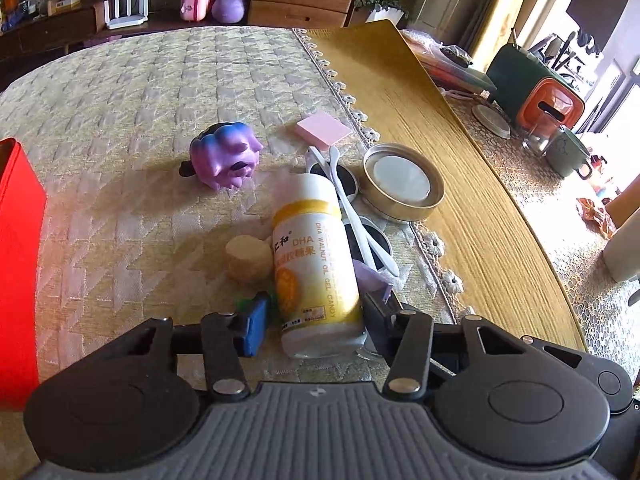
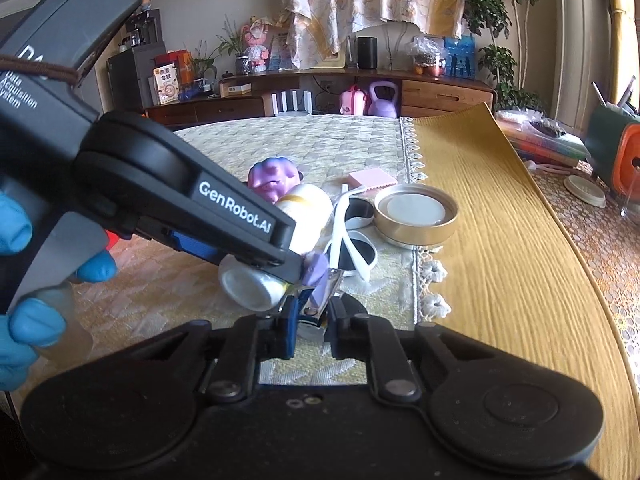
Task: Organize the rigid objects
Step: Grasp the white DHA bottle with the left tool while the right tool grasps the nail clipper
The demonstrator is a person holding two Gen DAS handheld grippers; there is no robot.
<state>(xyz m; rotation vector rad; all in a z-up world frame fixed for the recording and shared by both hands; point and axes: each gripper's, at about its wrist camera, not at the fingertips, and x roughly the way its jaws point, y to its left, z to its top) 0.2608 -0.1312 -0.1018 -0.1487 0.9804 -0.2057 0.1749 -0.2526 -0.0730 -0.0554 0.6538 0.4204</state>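
My left gripper is shut on a white and yellow candy bottle, which lies on its side; the bottle also shows in the right wrist view under the left gripper's body. My right gripper is shut on a nail clipper with a purple handle, right beside the bottle's base. A purple pig toy, a cork, white sunglasses, a pink pad and a gold tin lid lie on the tablecloth.
A red box stands at the left edge. A yellow table runner lies to the right, with cups and an orange and green container beyond it. A sideboard with a kettlebell stands behind the table.
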